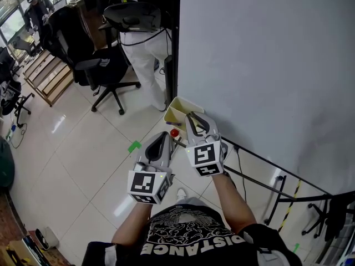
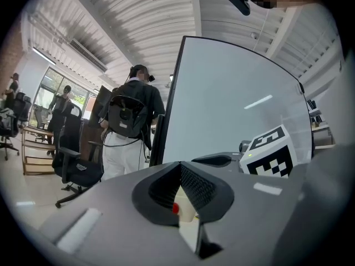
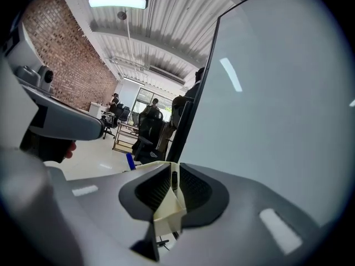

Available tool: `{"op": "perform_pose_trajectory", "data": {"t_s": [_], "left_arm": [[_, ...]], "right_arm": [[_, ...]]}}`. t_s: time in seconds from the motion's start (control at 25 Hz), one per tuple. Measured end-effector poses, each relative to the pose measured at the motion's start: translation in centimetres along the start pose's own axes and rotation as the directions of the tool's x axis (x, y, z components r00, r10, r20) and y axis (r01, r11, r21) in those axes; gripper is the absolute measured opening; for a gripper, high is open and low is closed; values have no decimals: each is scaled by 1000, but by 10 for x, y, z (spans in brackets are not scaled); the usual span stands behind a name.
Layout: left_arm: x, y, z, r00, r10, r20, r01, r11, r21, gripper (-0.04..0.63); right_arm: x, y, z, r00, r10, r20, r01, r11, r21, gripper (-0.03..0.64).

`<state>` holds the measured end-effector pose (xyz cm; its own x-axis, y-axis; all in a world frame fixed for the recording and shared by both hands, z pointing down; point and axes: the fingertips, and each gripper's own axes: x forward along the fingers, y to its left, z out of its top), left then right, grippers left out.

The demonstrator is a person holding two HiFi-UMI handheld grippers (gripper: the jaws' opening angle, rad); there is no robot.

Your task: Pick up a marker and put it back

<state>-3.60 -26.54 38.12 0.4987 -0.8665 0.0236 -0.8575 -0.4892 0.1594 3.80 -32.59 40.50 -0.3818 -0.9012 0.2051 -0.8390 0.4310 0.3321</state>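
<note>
Far to the left of both claws, a black office chair (image 1: 105, 65) stands on the pale tiled floor, with a person in white trousers (image 1: 141, 43) just beside it. The left claw (image 1: 166, 137) (image 2: 180, 165) hangs in the air with its jaws together at the tips and nothing between them. Just ahead of it, seen through the gap beneath the tips, lies a small red round thing (image 1: 174, 132) (image 2: 176, 208). It sits at the near end of a cream plastic tray (image 1: 178, 107) (image 2: 186, 206) fixed at the foot of a big white whiteboard (image 1: 266, 65). To the right, touching nothing of the left one, the right claw (image 1: 191, 116) (image 3: 173, 173) reaches over that tray (image 3: 166, 212). Its jaws are drawn in close on a slim dark marker (image 3: 175, 180), held upright between them above the tray. A blue marker (image 3: 130, 161) pokes up to the left of this claw, beyond it.
</note>
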Motion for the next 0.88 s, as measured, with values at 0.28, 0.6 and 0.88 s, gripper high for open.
{"op": "perform_pose_trajectory", "data": {"t_s": [0.28,0.6,0.88], "left_arm": [[-21,-13,4,1000,-28,11,28,1000,5,6],[-49,-29,4,998,-61,22,60,998,14,6],[-80,-41,7,997,-67,29,66,998,23,6]], "right_arm": [[-31,8,18,999,-25,38,24,1000,17,38],[-74,30,36,997,-33,75,29,998,55,37],[-113,54,51,993,-30,114,17,994,110,12]]}}
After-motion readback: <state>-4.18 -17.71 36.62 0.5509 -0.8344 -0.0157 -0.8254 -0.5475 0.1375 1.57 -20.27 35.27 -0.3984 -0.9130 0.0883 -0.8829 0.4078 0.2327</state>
